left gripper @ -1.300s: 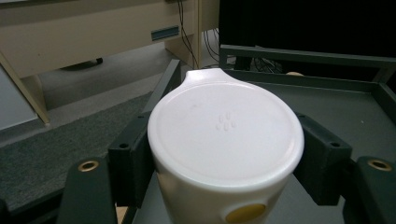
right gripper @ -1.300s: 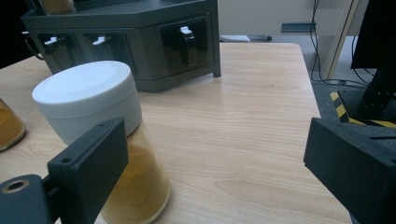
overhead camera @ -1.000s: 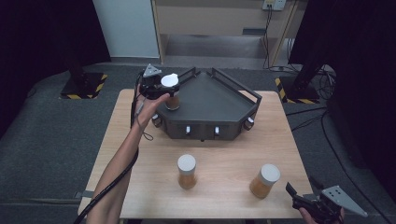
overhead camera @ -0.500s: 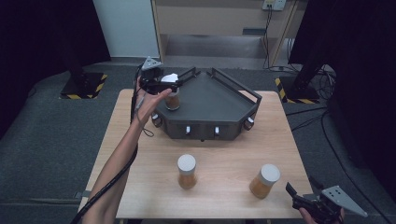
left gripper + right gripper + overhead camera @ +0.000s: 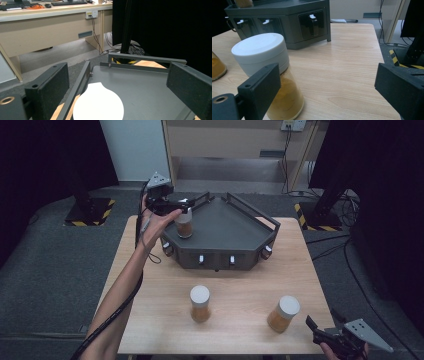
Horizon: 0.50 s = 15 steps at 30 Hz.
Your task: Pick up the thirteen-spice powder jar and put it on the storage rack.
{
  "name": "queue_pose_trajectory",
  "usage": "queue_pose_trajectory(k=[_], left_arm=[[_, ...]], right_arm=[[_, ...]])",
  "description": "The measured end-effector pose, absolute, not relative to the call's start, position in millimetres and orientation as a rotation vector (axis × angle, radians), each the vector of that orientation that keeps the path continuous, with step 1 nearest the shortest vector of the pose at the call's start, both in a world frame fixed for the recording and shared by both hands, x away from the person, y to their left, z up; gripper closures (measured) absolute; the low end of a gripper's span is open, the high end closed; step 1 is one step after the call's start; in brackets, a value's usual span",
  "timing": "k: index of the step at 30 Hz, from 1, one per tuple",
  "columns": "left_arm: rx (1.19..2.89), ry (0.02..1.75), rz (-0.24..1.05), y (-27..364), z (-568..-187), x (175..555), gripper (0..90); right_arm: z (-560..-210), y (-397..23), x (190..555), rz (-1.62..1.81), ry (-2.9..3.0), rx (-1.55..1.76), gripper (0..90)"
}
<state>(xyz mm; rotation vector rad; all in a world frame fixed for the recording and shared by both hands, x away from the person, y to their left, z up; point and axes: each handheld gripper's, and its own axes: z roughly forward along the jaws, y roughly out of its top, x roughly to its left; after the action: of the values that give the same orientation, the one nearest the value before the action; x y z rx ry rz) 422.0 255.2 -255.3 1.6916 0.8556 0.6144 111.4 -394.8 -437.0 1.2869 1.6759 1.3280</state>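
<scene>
The left tool (image 5: 180, 209) is hovering just above a white-capped jar (image 5: 184, 223) of amber-brown contents that is standing upright at the left end of the dark grey tray (image 5: 235, 227) on the worktop (image 5: 245, 287); its jaws have just been opening and are now standing spread to either side of the cap, not pressing on it. Two more white-capped jars are standing upright on the bare wood in front of the tray, the middle jar (image 5: 200, 303) and the right jar (image 5: 283, 314), both holding an amber-brown filling. The right tool (image 5: 320, 332) is resting at the near right corner beside the right jar, its jaws spread and holding nothing.
</scene>
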Motion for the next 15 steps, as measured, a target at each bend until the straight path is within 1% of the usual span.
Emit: queue_pose_trajectory(k=[5, 15], left_arm=[[1.692, 0.826, 0.602, 258.6, -253.3, 417.4, 3.9], [1.710, 0.715, 0.597, 264.8, -236.4, 393.0, 4.1]], right_arm=[[-437.2, -394.9, 111.6, 1.328, 1.676, 1.286, 6.5], [-436.8, -394.9, 111.9, 1.328, 1.681, 1.287, 6.5]])
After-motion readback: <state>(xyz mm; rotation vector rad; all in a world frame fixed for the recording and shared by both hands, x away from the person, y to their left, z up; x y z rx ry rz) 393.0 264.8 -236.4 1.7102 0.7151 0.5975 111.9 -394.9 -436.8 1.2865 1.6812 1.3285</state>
